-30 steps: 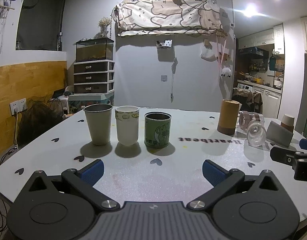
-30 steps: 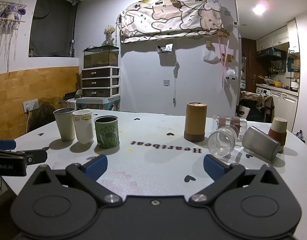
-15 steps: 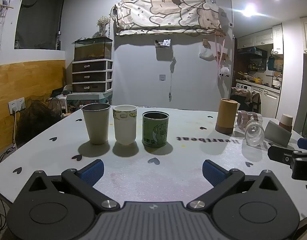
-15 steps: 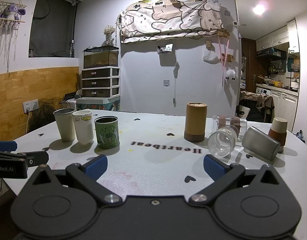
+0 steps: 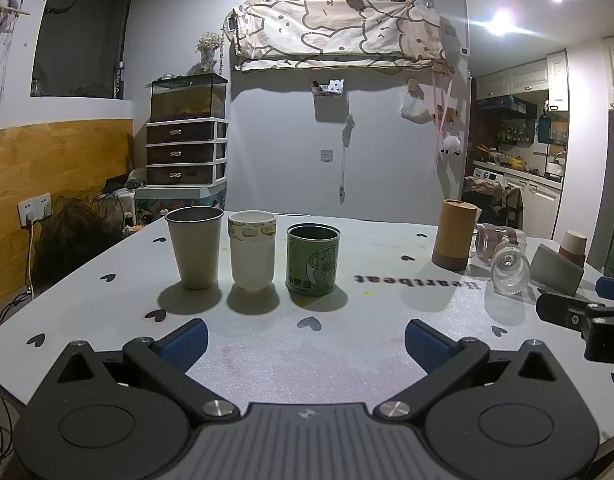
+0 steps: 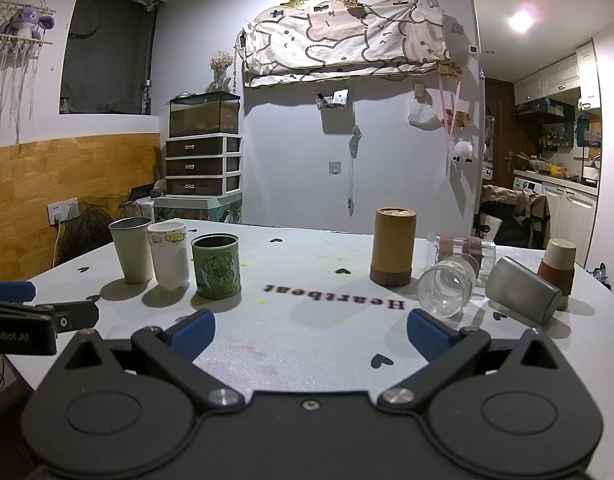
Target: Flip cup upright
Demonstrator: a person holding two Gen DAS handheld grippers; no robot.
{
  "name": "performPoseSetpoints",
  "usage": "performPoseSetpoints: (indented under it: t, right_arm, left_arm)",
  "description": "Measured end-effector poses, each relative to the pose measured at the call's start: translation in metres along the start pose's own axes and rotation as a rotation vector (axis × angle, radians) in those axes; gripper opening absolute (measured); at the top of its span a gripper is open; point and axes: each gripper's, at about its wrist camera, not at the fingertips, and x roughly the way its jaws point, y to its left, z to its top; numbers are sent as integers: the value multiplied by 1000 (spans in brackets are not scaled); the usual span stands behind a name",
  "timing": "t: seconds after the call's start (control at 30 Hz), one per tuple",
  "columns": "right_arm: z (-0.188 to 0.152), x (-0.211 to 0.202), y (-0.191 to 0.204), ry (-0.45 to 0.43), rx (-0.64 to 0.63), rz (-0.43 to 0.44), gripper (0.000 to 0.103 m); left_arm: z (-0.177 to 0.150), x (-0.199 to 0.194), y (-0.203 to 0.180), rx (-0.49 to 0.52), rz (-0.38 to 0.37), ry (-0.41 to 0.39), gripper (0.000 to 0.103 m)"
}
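A second glass [image 6: 465,250] lies partly hidden behind the clear glass cup [image 6: 447,289], which rests on its side on the worktop [image 6: 307,320], mouth toward the right camera and empty. Just beside it a grey metal cup [image 6: 521,290] is also tipped over — its inside cannot be seen. Three upright cups stand in a row: grey tumbler [image 5: 194,246], white cup [image 5: 252,249], green tin [image 5: 313,258], contents not visible. Left hand-held gripper [image 5: 306,340] and right hand-held gripper [image 6: 311,334] both spread wide, holding nothing.
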Motion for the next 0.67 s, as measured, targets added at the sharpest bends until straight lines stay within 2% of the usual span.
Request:
performPoseSetpoints:
  t: [0.67]
  right_arm:
    - [3,-2,-2,1,6,-7,103]
  left_arm:
    - [2,-3,1,-2,4,0,103]
